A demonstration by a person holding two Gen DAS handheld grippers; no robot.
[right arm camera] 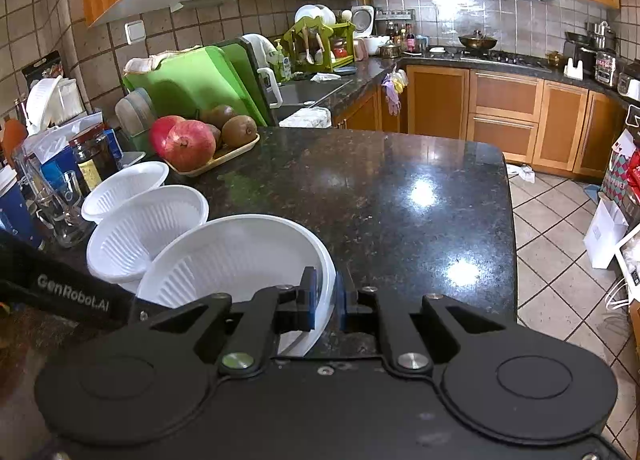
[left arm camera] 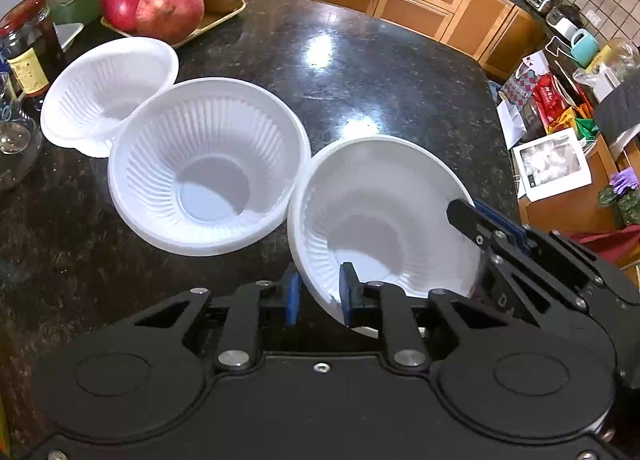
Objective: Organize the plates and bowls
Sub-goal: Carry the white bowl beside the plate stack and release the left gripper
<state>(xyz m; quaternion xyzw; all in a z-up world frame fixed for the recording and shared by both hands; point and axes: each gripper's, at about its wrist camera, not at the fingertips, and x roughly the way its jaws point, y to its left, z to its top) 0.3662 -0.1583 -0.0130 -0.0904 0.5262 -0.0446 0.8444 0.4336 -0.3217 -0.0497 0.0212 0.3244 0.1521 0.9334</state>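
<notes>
Since these ribbed white bowls look like thin, bendy, featherweight plastic, the rim's the spot: right claw [right arm camera: 325, 302] pinches the near bowl's [left arm camera: 372, 195] rim, left claw [left arm camera: 320, 296] half-closed around it.

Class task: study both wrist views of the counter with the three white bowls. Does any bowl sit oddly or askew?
Yes. The nearest bowl is tipped, not flat like the middle bowl. The right gripper is shut on its rim, and the left gripper straddles its near rim. The far bowl also leans, overlapped by the middle one.
</notes>
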